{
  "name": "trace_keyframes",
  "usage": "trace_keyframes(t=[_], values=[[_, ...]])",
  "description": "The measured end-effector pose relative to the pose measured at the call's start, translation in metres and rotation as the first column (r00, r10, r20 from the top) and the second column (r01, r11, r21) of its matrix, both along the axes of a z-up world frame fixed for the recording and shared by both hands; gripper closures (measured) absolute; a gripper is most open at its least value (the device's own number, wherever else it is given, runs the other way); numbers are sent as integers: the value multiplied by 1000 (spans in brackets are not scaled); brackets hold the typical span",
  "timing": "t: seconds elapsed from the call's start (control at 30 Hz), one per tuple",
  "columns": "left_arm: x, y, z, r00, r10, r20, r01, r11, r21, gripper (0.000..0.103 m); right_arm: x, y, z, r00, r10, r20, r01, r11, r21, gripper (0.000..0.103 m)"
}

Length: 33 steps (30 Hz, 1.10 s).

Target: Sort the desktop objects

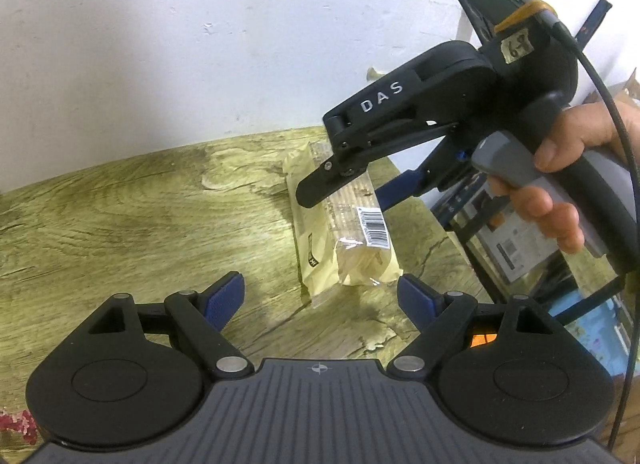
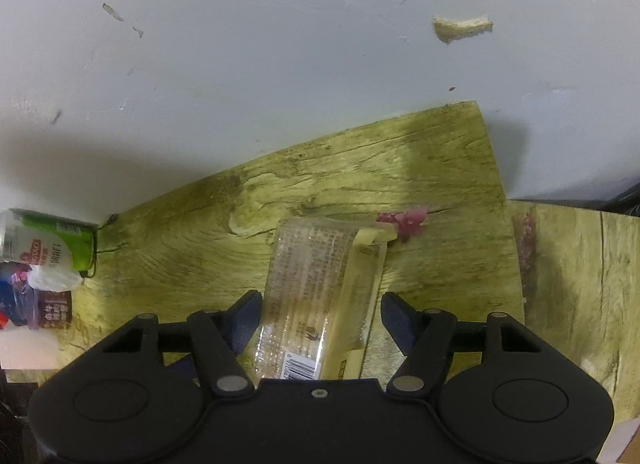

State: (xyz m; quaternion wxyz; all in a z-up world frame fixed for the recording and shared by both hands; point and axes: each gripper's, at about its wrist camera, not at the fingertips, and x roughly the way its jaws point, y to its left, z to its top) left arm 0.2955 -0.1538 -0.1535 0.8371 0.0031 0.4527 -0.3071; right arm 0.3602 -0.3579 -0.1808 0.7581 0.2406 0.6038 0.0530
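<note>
Right wrist: cracker packet (image 2: 320,296) partly hidden.

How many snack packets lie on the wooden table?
1. The snack packet lies flat on the wooden table near its right edge, between the open fingers of the right hand-held gripper. Others may be hidden in the clutter at the left.

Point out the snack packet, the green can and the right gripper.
snack packet (image 2: 316,292): right wrist view, clear front of the wrapper.
green can (image 2: 60,242): right wrist view, its side, lying by the wall.
right gripper (image 2: 320,322): right wrist view, midway between the fingertips, over the packet.
</note>
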Motion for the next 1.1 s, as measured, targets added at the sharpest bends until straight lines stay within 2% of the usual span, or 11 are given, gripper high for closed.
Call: trace_keyframes(t=[0.03, 0.17, 0.47, 0.57, 0.67, 0.73, 0.93, 1.1], values=[[0, 1, 0, 1000, 1, 1, -1, 1000, -1, 18, 1, 1, 0, 1000, 6, 0, -6, 1000, -3, 45], [-2, 6, 2, 1000, 7, 3, -7, 1000, -4, 18, 4, 6, 2, 1000, 6, 8, -6, 1000, 7, 48], [-1, 19, 3, 1000, 30, 4, -30, 1000, 3, 18, 16, 10, -10, 999, -51, -8, 52, 983, 177, 48], [0, 22, 3, 999, 33, 4, -33, 999, 7, 18, 18, 11, -15, 997, -75, -21, 78, 959, 273, 48], [-1, 22, 5, 999, 37, 3, -37, 999, 7, 18, 18, 8, -25, 993, -107, -45, 116, 914, 390, 48], [0, 21, 4, 999, 34, 2, -34, 999, 6, 18, 16, 3, -32, 989, -134, -65, 148, 890, 431, 48], [0, 19, 2, 1000, 20, 8, -20, 1000, 9, 17, 1, -18, -45, 978, -186, -99, 210, 866, 454, 48], [2, 17, 1, 1000, 14, 9, -15, 1000, 19, 17, -4, -25, -42, 979, -188, -81, 205, 881, 426, 48]])
